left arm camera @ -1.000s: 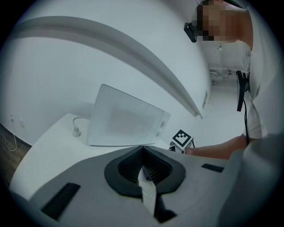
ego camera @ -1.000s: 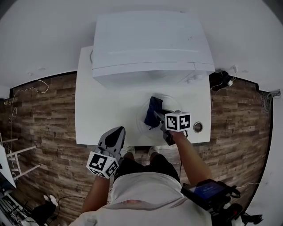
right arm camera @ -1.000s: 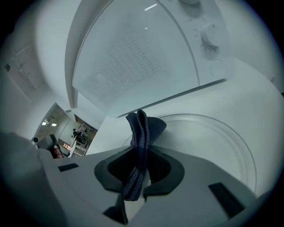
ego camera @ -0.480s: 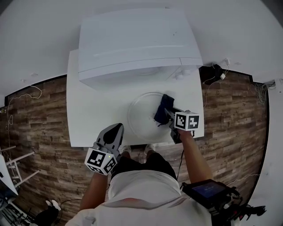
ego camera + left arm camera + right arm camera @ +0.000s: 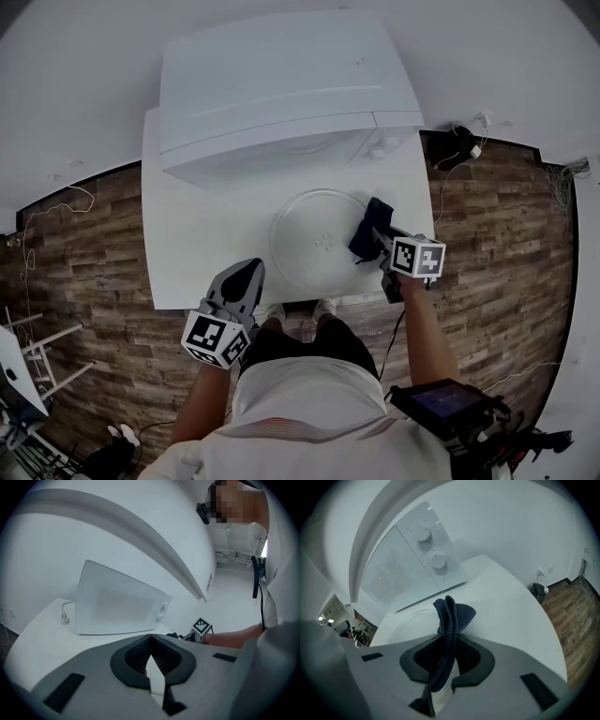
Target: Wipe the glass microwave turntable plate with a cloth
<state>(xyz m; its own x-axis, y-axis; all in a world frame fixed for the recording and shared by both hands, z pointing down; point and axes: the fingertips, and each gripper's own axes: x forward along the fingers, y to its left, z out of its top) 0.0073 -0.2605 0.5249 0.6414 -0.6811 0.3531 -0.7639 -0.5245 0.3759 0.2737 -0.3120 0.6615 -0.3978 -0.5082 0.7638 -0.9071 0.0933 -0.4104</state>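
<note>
While the glass plate lies flat on the surface, the cloth pinched in the right hand-held gripper sits at its right rim. Since the left hand-held gripper hangs closed and empty nearby, a hard stroke could push the unsteadied plate off

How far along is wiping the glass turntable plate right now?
Done: the plate sits out on the table, and the right gripper clamps the cloth. In hand: the cloth is at the plate's right rim. Left: unclear how much glass is wiped.
</note>
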